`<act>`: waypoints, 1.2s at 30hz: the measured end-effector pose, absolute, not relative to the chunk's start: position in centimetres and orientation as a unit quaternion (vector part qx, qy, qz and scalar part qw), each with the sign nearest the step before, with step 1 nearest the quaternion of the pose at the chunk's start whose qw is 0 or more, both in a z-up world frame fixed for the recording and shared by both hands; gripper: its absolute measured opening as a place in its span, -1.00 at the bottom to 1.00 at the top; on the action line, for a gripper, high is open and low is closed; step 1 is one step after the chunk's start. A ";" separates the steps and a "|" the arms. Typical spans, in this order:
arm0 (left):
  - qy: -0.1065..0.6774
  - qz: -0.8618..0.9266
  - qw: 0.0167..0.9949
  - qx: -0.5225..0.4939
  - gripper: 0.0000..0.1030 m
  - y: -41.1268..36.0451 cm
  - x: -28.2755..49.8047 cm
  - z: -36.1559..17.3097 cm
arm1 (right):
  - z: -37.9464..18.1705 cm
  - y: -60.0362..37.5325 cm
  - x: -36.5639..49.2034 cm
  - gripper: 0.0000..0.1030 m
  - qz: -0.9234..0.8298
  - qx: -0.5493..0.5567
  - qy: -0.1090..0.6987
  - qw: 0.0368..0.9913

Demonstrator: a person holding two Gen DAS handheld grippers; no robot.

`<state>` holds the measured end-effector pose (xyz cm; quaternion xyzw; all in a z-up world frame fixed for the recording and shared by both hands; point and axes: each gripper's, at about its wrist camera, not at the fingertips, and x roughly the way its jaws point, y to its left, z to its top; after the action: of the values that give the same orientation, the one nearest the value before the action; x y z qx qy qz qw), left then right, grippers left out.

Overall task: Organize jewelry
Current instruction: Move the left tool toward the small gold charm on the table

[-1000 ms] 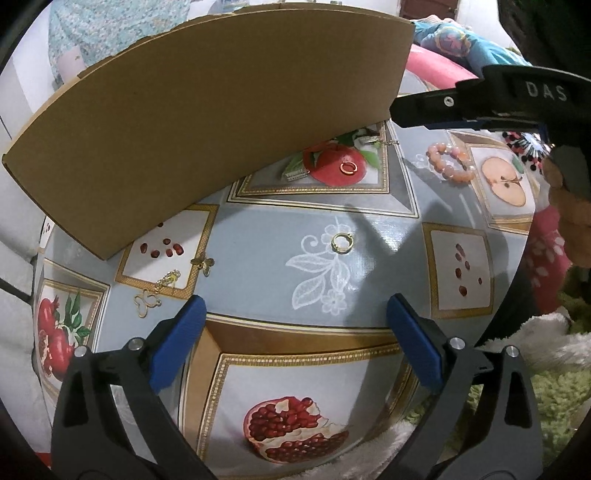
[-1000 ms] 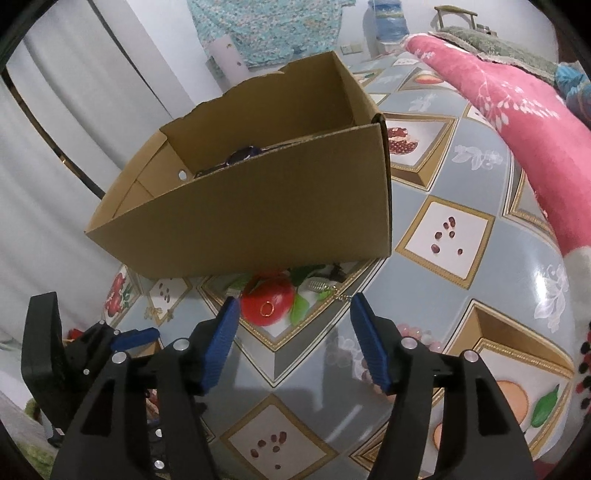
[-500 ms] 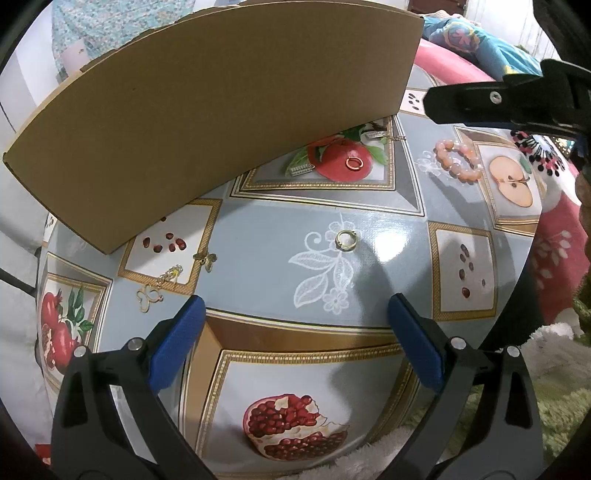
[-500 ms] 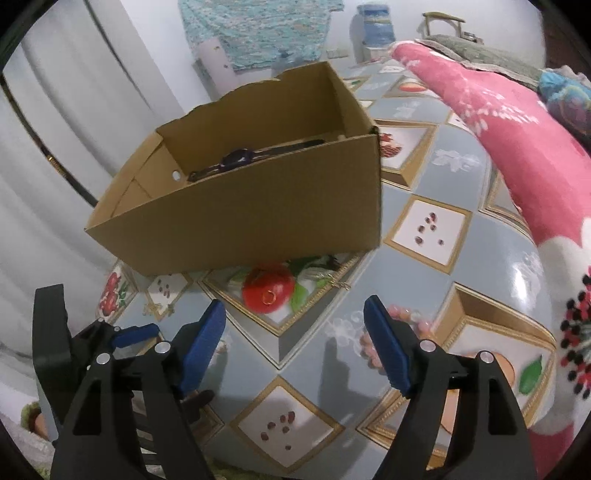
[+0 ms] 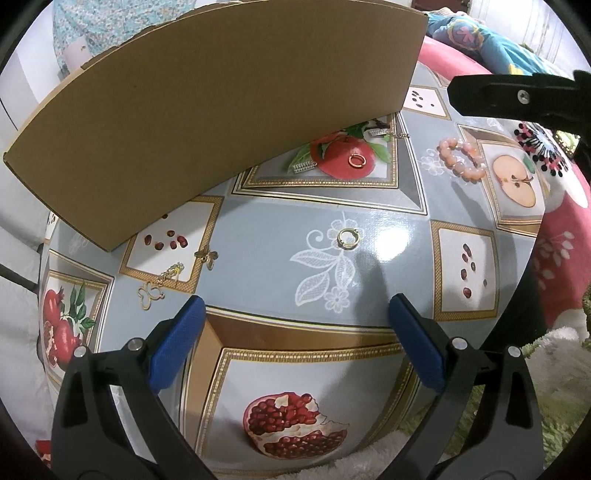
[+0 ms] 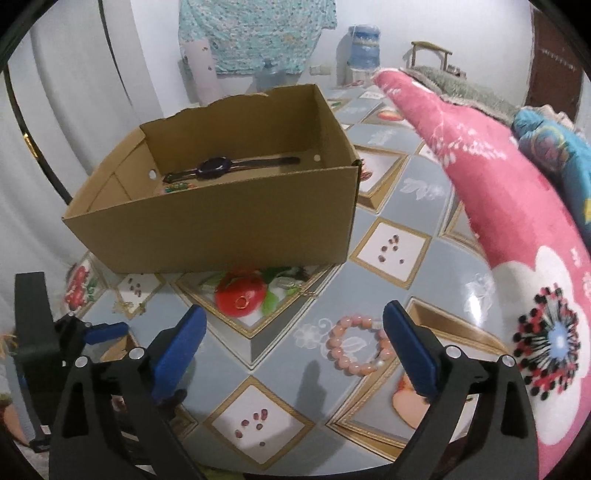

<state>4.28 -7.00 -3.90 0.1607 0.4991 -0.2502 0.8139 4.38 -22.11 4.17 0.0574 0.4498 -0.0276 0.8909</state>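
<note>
White walls (image 6: 110,74), a patterned cloth (image 6: 258,33) hanging, a water dispenser (image 6: 364,44) behind.

Both wrist cameras looked steeply down over the patterned tablecloth (image 5: 258,221) toward the cardboard box (image 5: 207,110). The left sat close against its near wall; the right stood farther back, seeing inside the box. Both caught the pink bead bracelet (image 6: 356,343).

A lived-in home: a fruit-print oilcloth table (image 6: 417,236), pink floral blanket (image 6: 517,236), hanging patterned cloth (image 6: 255,33), water jugs (image 6: 364,44), white curtains (image 6: 74,92).
</note>
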 end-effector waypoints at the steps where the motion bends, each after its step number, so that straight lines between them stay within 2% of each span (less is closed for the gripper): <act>1: 0.498 -0.251 0.814 0.161 0.87 -7.0 4.2 -3.9 | 4.2 -22.0 4.4 0.82 -0.032 0.053 0.449 0.891; 11: 0.499 -0.254 0.811 0.169 0.87 -7.4 4.1 -4.0 | 5.1 -21.6 3.9 0.87 -0.089 0.013 0.435 0.896; 21: 0.501 -0.262 0.806 0.175 0.87 -7.6 4.4 -4.1 | 5.0 -23.5 3.3 0.87 -0.032 0.073 0.410 0.909; 36: 0.526 -0.258 0.789 0.185 0.87 -8.6 5.6 -3.9 | 1.8 -24.0 5.1 0.87 0.005 0.072 0.453 0.889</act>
<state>5.57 -8.57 -3.91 0.1852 0.5256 -0.2584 0.7891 5.12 -23.96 1.76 0.0716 0.4532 0.0046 0.8885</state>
